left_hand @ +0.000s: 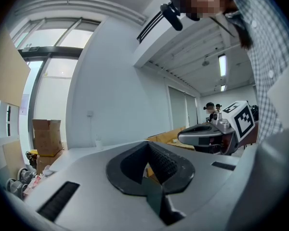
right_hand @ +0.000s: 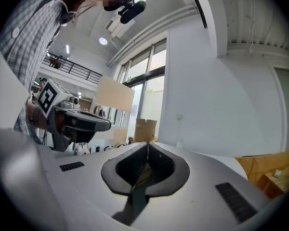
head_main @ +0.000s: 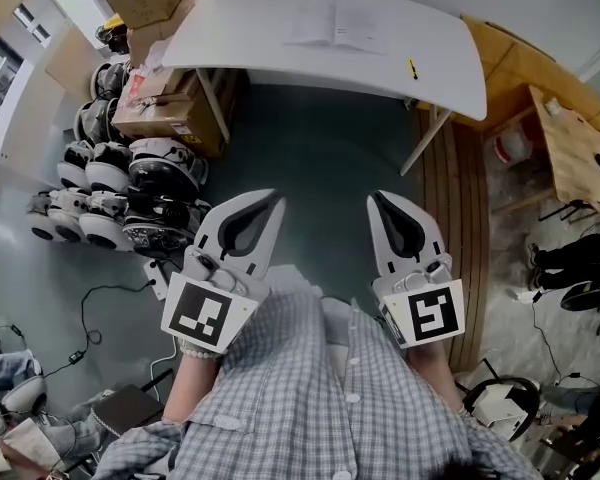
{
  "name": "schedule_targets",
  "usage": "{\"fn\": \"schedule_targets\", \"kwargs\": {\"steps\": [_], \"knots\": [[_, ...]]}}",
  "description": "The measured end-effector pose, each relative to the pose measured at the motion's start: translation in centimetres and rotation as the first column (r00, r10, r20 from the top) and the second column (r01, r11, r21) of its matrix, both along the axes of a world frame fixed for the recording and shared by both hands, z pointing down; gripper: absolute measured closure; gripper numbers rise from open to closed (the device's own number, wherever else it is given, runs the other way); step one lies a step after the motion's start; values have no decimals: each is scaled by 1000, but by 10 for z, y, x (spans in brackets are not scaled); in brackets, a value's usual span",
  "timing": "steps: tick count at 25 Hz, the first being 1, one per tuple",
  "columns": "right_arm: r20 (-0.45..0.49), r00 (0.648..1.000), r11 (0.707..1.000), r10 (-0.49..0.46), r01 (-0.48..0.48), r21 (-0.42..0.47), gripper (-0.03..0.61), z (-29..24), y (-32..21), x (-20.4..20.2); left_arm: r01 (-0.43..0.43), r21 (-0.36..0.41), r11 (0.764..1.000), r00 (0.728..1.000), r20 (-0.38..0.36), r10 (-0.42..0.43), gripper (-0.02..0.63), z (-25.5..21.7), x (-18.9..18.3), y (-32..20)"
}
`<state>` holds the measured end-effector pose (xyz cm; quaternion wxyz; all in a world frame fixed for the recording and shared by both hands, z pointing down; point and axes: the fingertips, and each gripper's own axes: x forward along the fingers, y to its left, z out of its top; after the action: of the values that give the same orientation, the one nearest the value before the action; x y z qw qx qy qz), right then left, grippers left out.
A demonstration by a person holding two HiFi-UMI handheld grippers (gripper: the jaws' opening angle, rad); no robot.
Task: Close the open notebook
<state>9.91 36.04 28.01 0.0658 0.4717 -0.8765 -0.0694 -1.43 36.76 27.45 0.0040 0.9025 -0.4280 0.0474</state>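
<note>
Notebook [head_main: 337, 26] shows open in head view alone; left tool [head_main: 276, 200], right tool [head_main: 376, 200] clenched empty.

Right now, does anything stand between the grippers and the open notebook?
Nothing visible does: only floor separates the left gripper and right gripper from the table bearing the open notebook; cardboard boxes sit off left.

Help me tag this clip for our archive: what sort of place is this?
Probably a robotics lab or workshop: white-and-black machines lined up on the floor, cardboard boxes stacked beside a white table, wooden workbenches at the right.
</note>
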Motion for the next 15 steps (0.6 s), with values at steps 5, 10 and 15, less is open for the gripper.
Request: {"fn": "schedule_targets", "kwargs": {"steps": [5,10,15], "knots": [[3,1000,1000,10,-10,-8,558,2,2,8,-6,0,1000,1000,4,6,606,0,8,-2],[12,1000,999,28,-28,-24,558,8,-1,18,-19,0,1000,1000,18,19,606,0,16,-3],[22,999,999,38,-38,-34,558,9,-7,15,-7,-6,1000,1000,10,7,606,1,9,-6]]}}
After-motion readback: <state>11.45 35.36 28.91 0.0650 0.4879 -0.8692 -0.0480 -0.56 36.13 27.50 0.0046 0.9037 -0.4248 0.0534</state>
